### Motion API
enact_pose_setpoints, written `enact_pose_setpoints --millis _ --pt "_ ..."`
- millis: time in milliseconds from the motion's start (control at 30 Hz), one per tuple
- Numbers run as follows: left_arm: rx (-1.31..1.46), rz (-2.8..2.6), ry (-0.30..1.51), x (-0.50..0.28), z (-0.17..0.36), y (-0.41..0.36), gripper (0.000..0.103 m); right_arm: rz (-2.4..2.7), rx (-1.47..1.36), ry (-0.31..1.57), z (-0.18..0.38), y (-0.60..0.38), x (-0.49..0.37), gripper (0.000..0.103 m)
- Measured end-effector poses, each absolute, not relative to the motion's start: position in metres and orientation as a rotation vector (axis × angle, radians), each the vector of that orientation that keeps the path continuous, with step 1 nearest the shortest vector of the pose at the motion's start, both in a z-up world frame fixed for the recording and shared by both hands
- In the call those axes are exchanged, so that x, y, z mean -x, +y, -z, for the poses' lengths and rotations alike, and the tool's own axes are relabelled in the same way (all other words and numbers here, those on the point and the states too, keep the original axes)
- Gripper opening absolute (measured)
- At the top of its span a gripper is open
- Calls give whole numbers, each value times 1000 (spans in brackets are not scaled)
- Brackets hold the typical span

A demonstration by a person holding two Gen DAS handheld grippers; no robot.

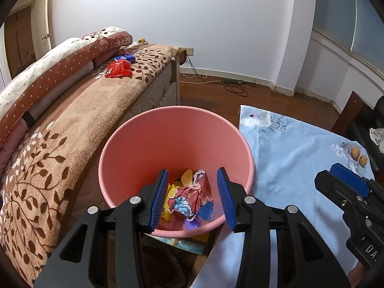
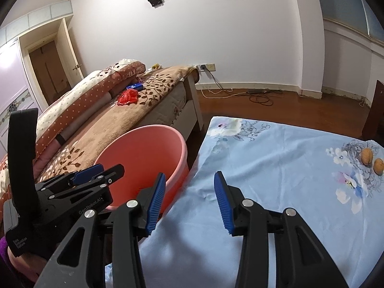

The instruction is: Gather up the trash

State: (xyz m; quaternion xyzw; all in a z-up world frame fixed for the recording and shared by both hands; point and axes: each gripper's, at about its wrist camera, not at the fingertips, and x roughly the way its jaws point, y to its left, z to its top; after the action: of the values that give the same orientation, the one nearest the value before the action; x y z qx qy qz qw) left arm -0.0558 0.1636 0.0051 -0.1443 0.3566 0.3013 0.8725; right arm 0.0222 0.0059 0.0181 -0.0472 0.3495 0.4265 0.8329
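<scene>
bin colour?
Pink, plain with no pattern: the trash bin shows best in the left wrist view, where its whole rim and inside are visible.

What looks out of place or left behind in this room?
A crumpled red wrapper and a blue packet lie on the bed's brown blanket, not in the pink bin. Two walnuts sit loose on the blue cloth. Both grippers are open and empty.

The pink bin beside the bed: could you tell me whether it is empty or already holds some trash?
It holds trash. The pink bin stands upright, with crumpled wrappers covering its bottom, well below the rim.
</scene>
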Motion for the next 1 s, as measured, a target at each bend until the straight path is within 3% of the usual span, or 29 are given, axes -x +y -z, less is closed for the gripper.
enact_pose_setpoints --millis 233,367,1000 --pt "301 -636 736 56 -7 161 43 -885 105 712 -20 1 -19 42" --pt "296 -633 725 56 -10 158 43 -864 104 667 -25 -3 -15 54" --pt "284 -590 665 58 -23 147 43 -828 111 609 -26 -11 -6 59"
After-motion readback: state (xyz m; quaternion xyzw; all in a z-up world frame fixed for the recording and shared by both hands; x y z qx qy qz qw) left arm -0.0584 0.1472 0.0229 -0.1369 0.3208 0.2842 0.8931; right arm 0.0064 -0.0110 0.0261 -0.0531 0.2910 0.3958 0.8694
